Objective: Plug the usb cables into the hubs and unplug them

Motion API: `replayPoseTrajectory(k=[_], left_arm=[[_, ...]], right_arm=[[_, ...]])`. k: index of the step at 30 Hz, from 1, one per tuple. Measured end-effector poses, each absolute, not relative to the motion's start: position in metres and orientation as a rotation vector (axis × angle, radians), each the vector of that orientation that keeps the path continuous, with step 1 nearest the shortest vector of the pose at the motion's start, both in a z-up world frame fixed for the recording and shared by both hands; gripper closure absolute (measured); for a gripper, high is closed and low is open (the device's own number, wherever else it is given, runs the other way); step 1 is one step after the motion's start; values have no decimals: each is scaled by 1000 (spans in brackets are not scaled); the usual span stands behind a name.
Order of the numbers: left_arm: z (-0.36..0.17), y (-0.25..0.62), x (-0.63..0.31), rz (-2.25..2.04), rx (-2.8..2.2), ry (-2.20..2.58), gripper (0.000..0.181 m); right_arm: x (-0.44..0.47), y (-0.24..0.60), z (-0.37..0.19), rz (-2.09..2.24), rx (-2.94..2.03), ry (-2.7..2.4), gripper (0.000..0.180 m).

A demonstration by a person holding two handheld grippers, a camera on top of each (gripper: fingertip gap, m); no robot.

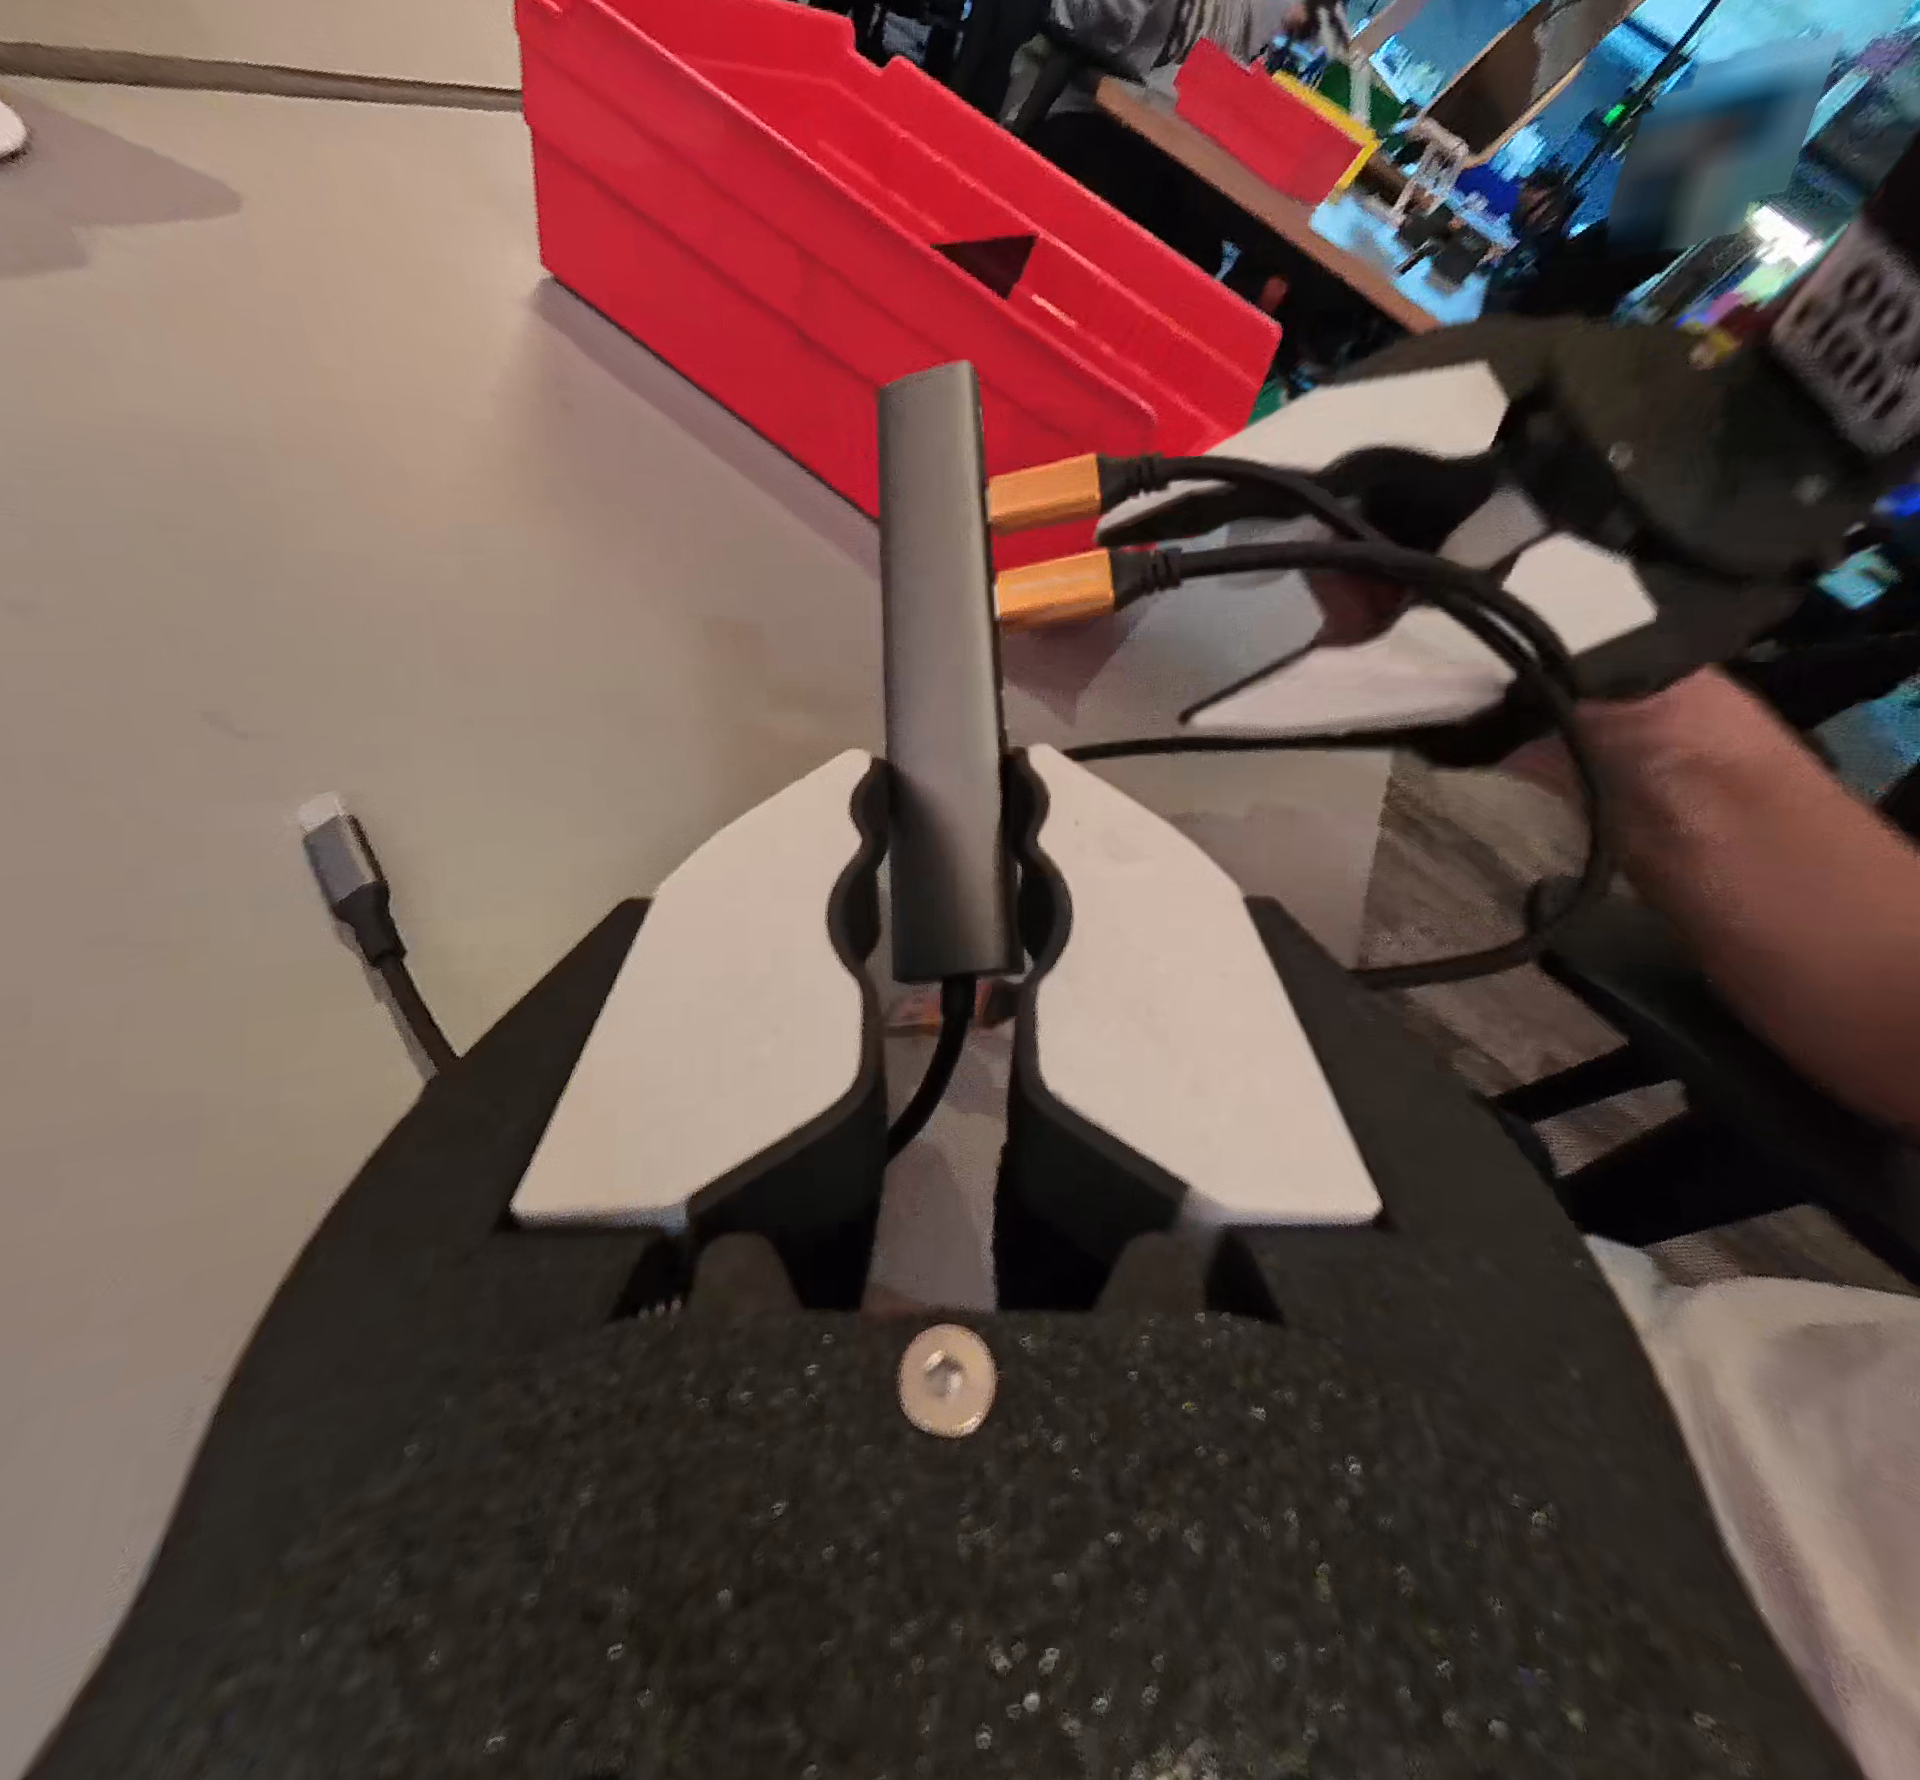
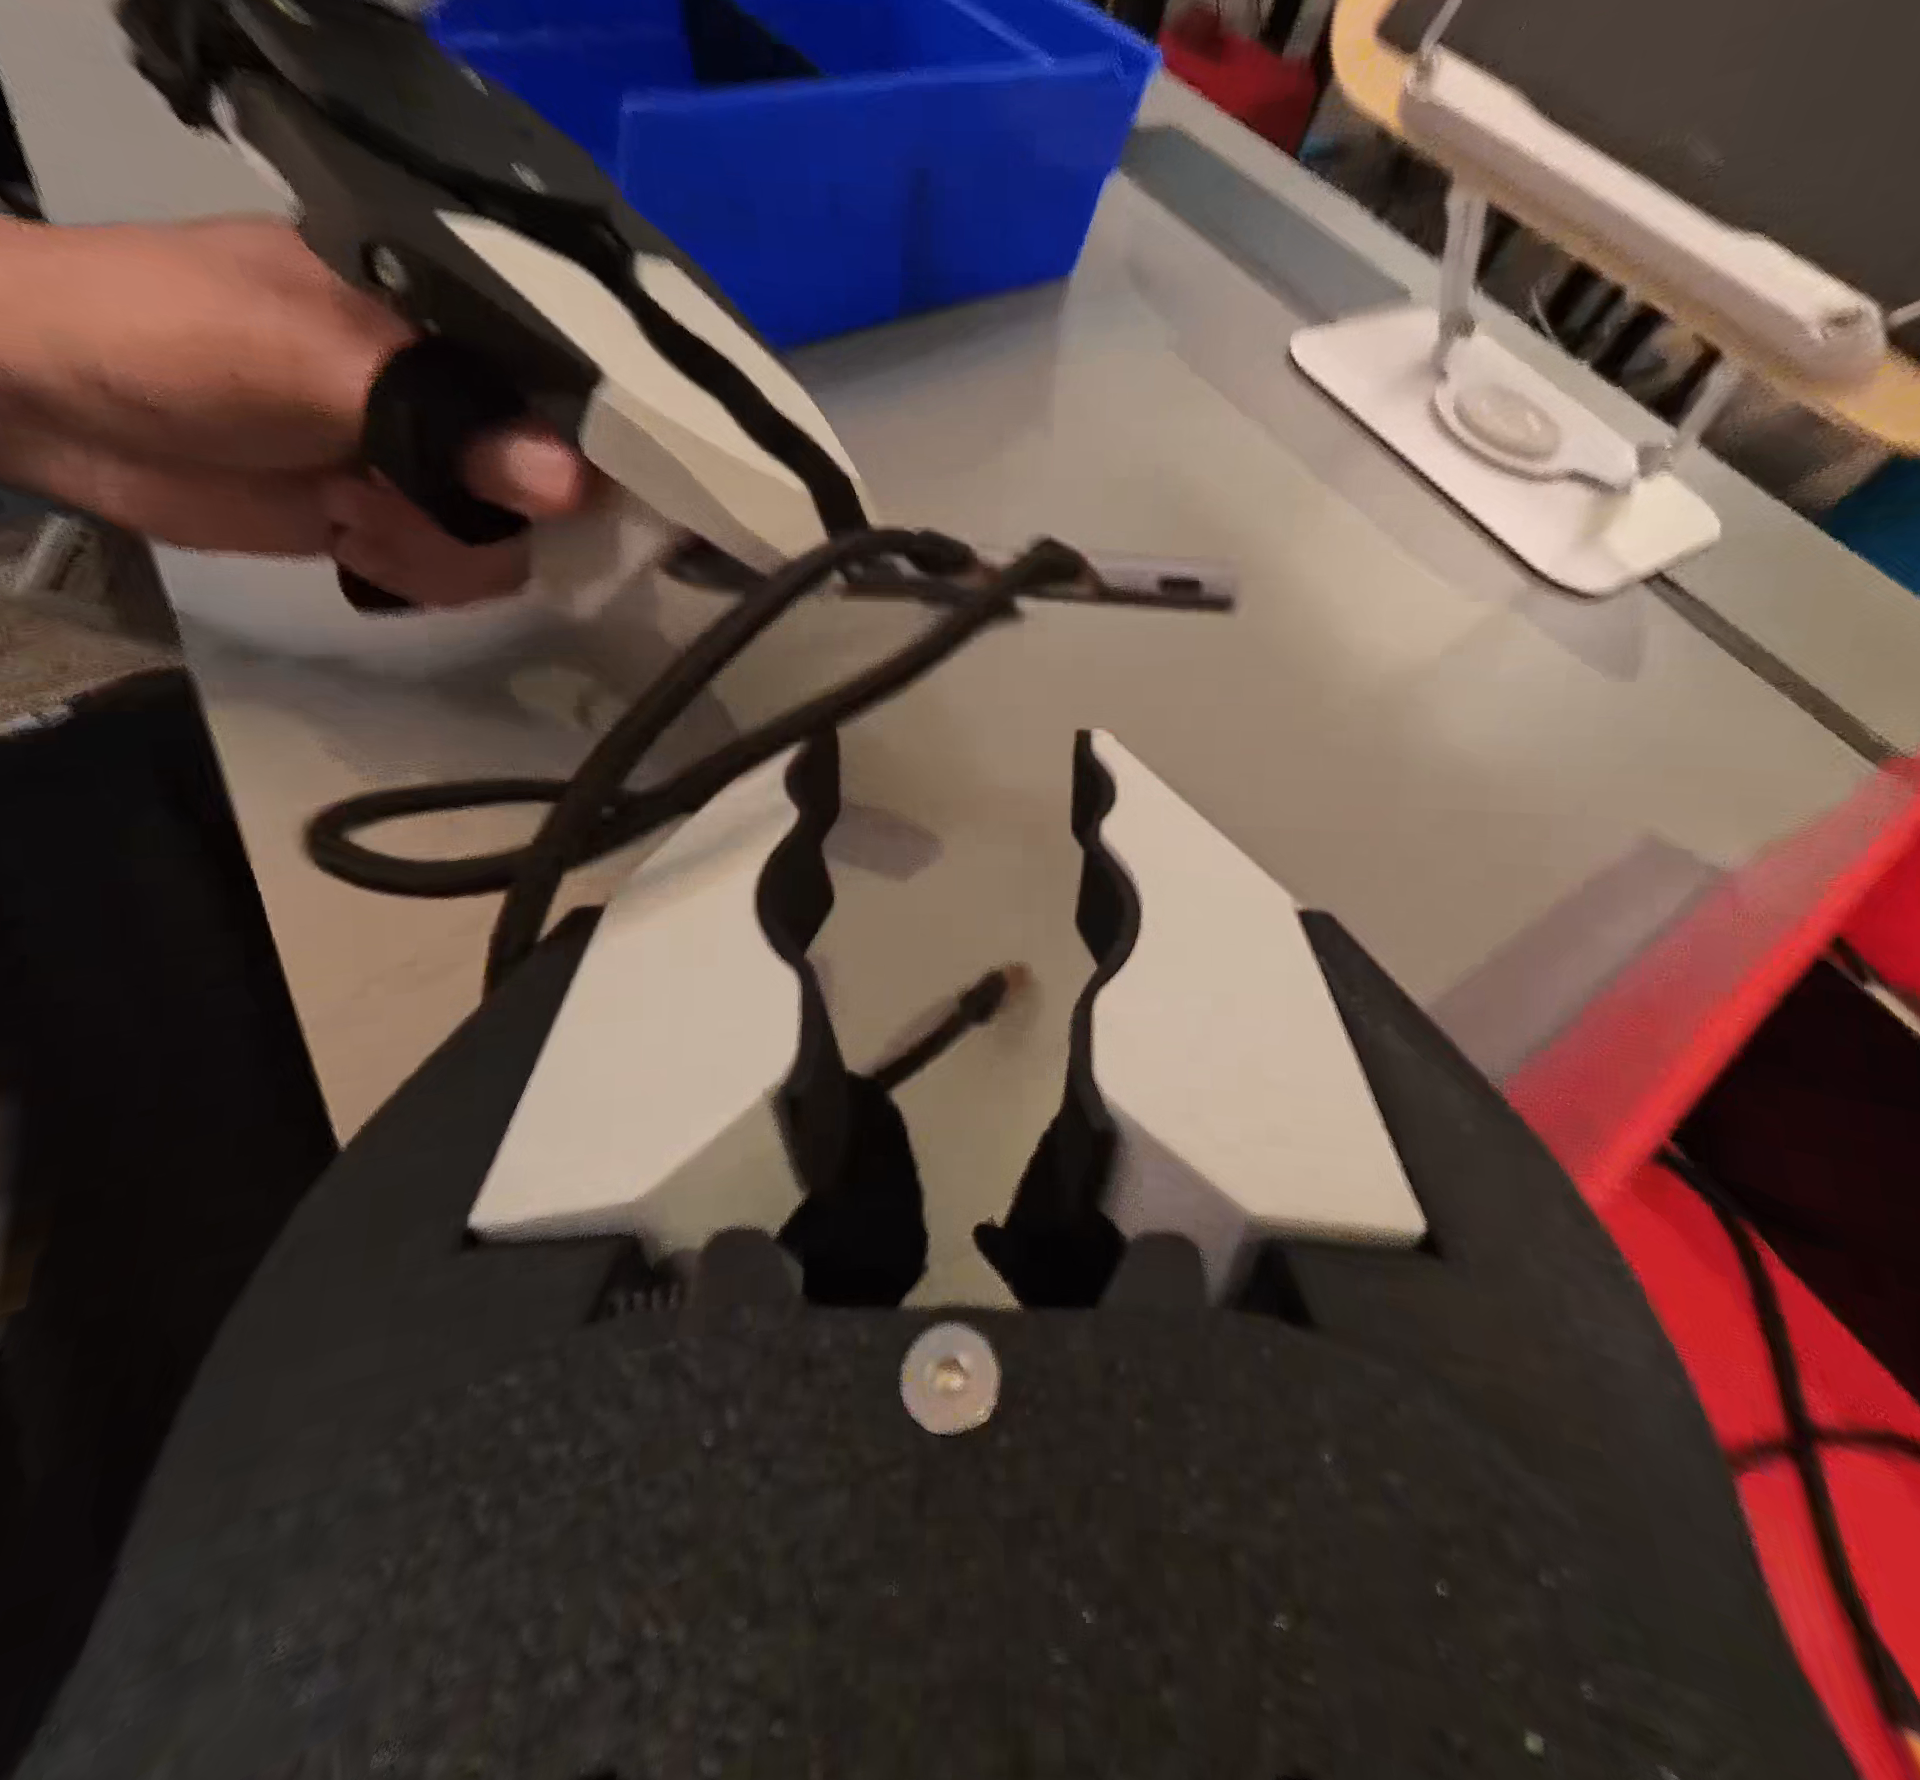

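Two orange metal-shelled usb plugs sit seated in the slim dark grey hub, which the left gripper clamps upright above the grey table. Right gripper gapes empty, near the black cables. Risks: a sideways pull could twist the hub in the pads, or looped cables could snag a finger and drag the red plastic bin.
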State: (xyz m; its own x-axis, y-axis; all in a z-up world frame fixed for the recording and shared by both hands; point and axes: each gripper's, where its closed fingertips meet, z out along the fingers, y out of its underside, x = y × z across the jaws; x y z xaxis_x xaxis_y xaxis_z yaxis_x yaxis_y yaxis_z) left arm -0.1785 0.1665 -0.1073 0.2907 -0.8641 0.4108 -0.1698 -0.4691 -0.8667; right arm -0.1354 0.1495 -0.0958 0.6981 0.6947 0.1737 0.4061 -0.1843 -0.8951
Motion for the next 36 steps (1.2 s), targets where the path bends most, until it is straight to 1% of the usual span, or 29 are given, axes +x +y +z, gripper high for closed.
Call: replayPoseTrajectory(k=[1,6,10,13,15,19,24,26,29,31,33,36], left_arm=[[-107,166,-178,-1230,-1843,907,159],[-105,168,-179,-1198,-1847,850,159],[-105,161,-174,-1212,-1836,850,160],[-102,153,-169,-1243,-1829,850,160],[-100,151,-168,-1232,-1816,861,160],[-102,149,-168,-1161,-1804,901,159],[-102,139,-161,-1298,-1775,973,158],[-101,136,-159,-1319,-1764,983,152],[-101,138,-160,-1329,-1771,974,155],[-106,139,-161,-1340,-1821,981,156],[-114,145,-163,-1242,-1867,1012,157],[-114,147,-163,-1201,-1881,1011,157]], right_arm=[[-143,150,-93,357,-1787,-850,137],[-154,157,-79,316,-1713,-765,146],[-160,159,-81,246,-1670,-751,140],[-163,160,-77,250,-1633,-733,148],[-153,163,-72,173,-1613,-705,168],[-154,161,-75,192,-1644,-728,168],[-159,150,-68,218,-1593,-777,168],[-168,144,-71,294,-1589,-799,169],[-170,143,-75,298,-1596,-825,169],[-170,144,-81,227,-1601,-877,169],[-169,146,-88,69,-1590,-939,169],[-171,145,-83,-131,-1525,-999,169]])
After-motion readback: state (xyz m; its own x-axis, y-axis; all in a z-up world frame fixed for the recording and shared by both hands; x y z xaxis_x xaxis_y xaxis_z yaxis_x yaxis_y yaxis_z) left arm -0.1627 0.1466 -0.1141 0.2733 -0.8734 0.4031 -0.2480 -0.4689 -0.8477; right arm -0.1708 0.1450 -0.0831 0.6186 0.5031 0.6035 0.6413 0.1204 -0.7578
